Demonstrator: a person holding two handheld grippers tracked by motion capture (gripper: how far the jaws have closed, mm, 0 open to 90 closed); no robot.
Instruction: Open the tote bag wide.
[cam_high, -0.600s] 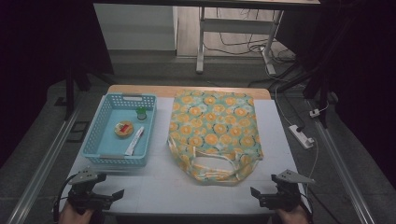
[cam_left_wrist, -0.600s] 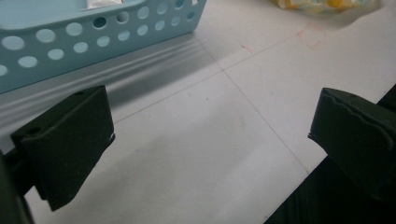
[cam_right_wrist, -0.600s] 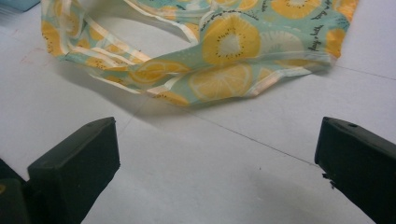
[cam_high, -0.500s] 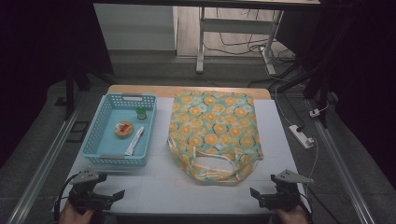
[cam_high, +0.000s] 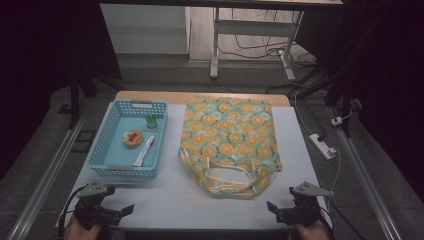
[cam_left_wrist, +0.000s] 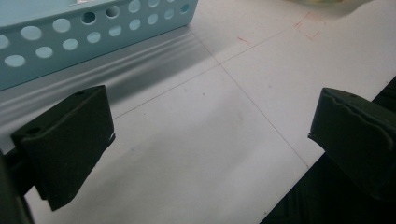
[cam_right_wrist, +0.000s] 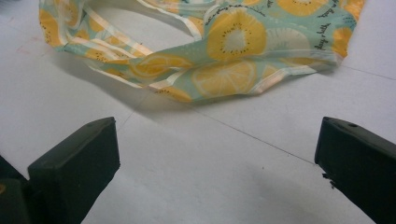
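Note:
A cloth tote bag (cam_high: 227, 142) printed with orange slices lies flat in the middle of the white table (cam_high: 180, 200), its handles toward the near edge. In the right gripper view its handle end (cam_right_wrist: 219, 70) lies just beyond my open jaws. My right gripper (cam_high: 274, 212) rests at the near right edge, open and empty. At the near left edge sits my left gripper (cam_high: 122, 212), also open with nothing between its jaws. A light blue perforated basket (cam_high: 129, 140) stands left of the bag, and its wall (cam_left_wrist: 93, 28) shows ahead of my left gripper.
Inside the basket lie a small round red-and-yellow item (cam_high: 133, 138), a green-capped item (cam_high: 151, 121) and a white tube (cam_high: 144, 151). A white power strip (cam_high: 322, 145) lies off the table's right side. Bare table stretches between the two grippers.

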